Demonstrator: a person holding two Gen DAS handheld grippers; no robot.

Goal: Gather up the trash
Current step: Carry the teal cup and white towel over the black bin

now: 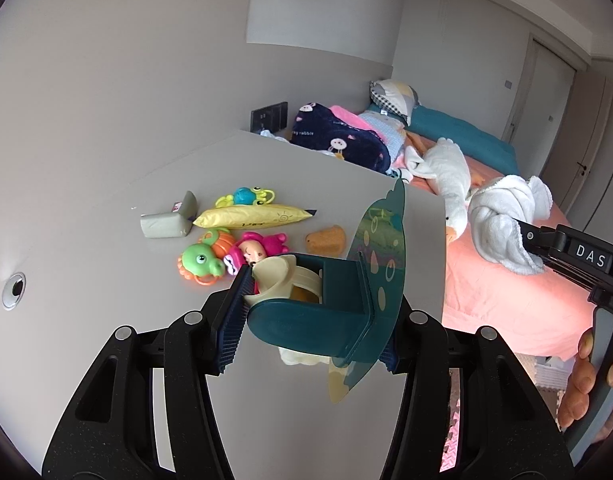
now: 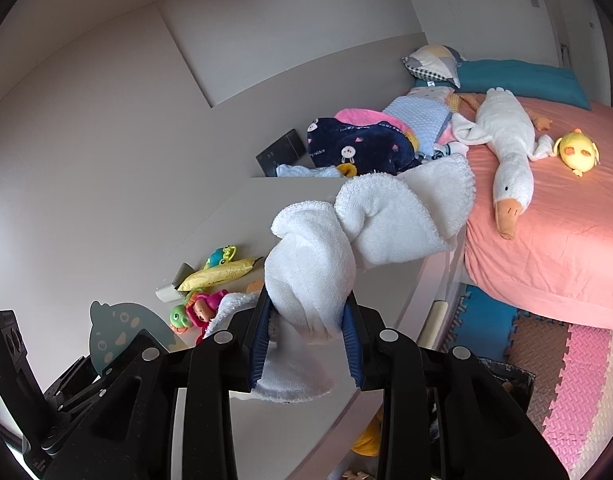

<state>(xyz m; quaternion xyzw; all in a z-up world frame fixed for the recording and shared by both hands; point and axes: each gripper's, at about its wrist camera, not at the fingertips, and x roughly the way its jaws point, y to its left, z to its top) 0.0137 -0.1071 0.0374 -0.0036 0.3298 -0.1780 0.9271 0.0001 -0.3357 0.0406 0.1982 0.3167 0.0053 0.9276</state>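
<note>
- A pale grey worktop [image 1: 106,240] fills a bedroom corner, walls on its far sides, and a bed [image 2: 566,248] with a pink cover sits beyond its right edge.
- My left tongs [image 1: 310,316] are pinching a small teal dustpan [image 1: 318,312] above the worktop; something cream and orange sits in it, but I can't tell what.
- The dustpan looks tilted, so I judge its load could slide out over the toys just ahead if I swing fast.
- My right tongs [image 2: 306,344] are pressed on a bunched white towel [image 2: 346,240], most of it hanging loose in front.
- That loose bulk could snag or sweep the doll [image 2: 204,308] and green toy [image 1: 198,264] off, or slip free.
- Likely trash, a grey packet [image 1: 166,224] and a yellow wrapper [image 1: 254,216], lies on the worktop beyond the toys.
- Both tongs are full, so neither can take it yet.
- Open room lies right of the worktop's edge, over the foam floor mats [image 2: 566,380]; a dark bin [image 2: 506,380] seems to stand there, mostly hidden.
</note>
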